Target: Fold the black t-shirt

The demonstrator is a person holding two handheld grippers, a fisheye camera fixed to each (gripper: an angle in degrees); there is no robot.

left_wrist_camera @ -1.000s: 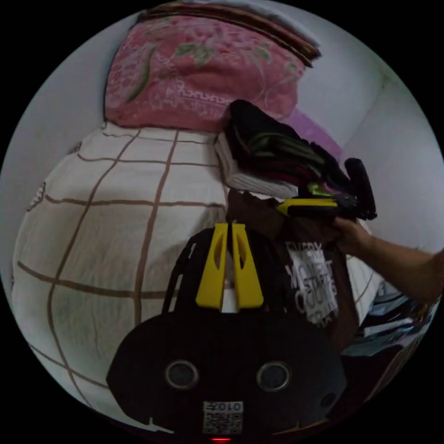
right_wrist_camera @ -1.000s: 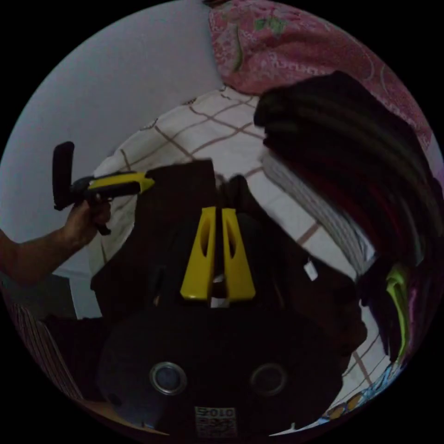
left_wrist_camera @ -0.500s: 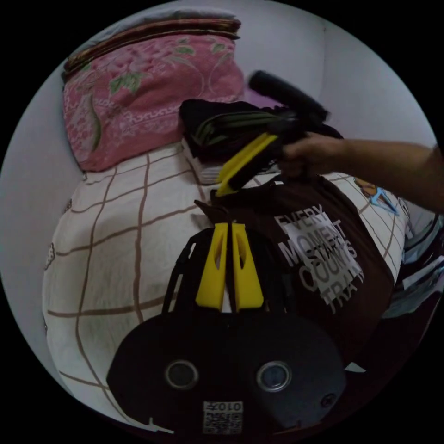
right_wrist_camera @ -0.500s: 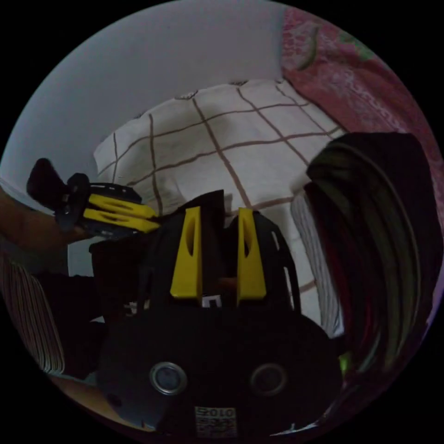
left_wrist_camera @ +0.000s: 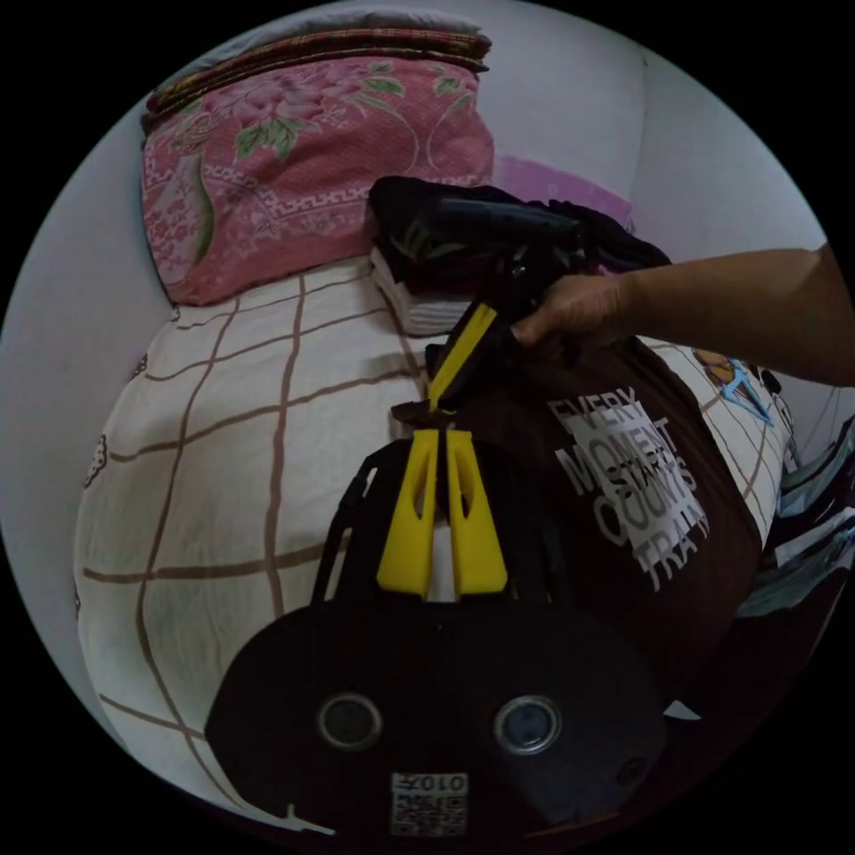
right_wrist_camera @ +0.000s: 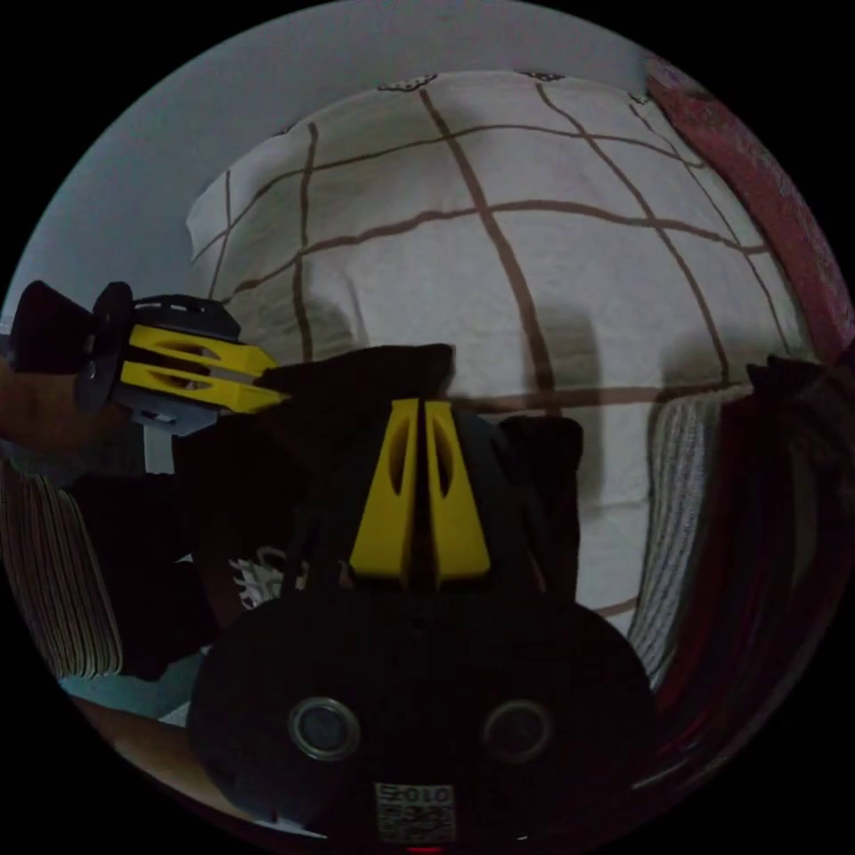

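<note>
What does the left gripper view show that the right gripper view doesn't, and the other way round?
Left gripper view: the hand gripping the right tool, a bare forearm, the shirt's white lettering spread out. Right gripper view: striped cloth at its lower left. Both: the black t-shirt, checked bedsheet, stacked folded clothes, and the left tool closed on the shirt's edge.

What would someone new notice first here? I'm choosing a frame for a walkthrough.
The dark t-shirt with bold white lettering lies on the checked bed cover, its top edge pinched by both yellow-jawed grippers, left gripper and right gripper. Behind sit a pink floral pillow and a stack of folded clothes.
</note>
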